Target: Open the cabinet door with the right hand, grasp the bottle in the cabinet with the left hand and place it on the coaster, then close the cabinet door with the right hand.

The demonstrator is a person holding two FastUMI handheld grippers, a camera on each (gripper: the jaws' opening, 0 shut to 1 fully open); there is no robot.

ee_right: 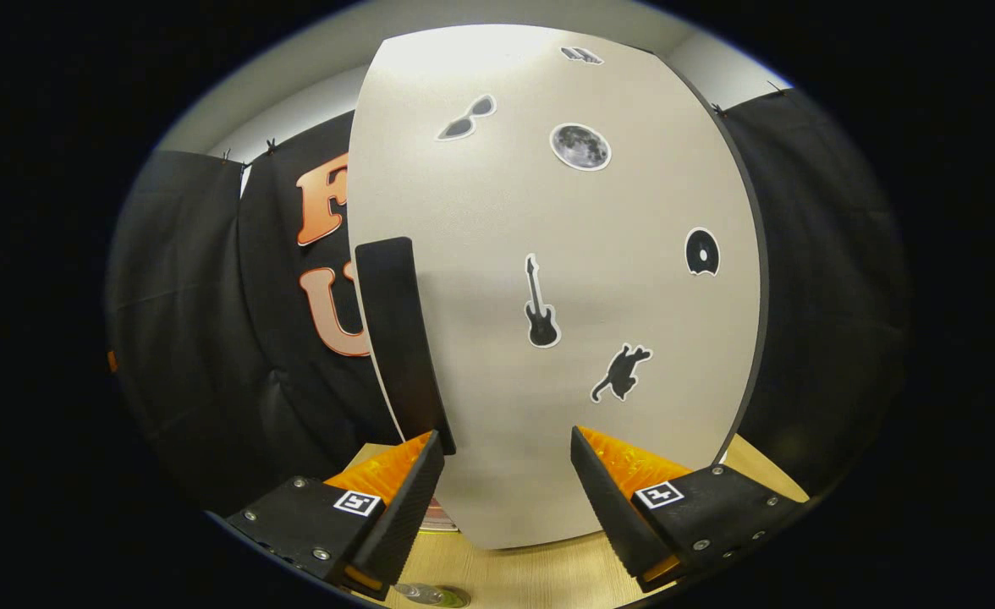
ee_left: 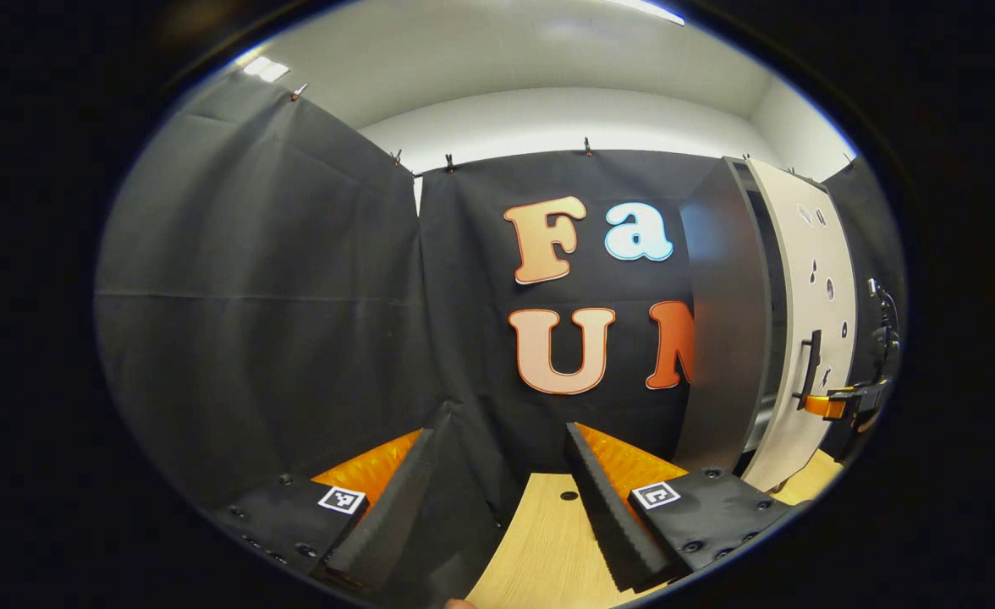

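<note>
Beige and broad, the cabinet door [ee_right: 548, 296] fills the middle of the right gripper view, and it carries 6 dark stickers: sunglasses, a moon, a disc, a guitar, a cat, and 1 more at the top edge, too small to make out. 1 black handle [ee_right: 400, 338] runs upright along the door's left edge. The right gripper [ee_right: 506, 474] hangs just in front of the door's lower part with its 2 fingers spread wide and nothing between them; its left fingertip sits right by the foot of the handle, though contact I cannot tell. At the bottom of that view, something clear [ee_right: 430, 595] lies on the wooden table [ee_right: 540, 575], too cut off to name.

Over in the left gripper view, the left gripper [ee_left: 502, 474] also gapes wide and empty above the table [ee_left: 540, 541]. Off to its right stands the cabinet [ee_left: 722, 321], grey side showing, door [ee_left: 810, 338] closed or nearly so, and the other gripper [ee_left: 844, 404] is at the handle [ee_left: 810, 368].
</note>
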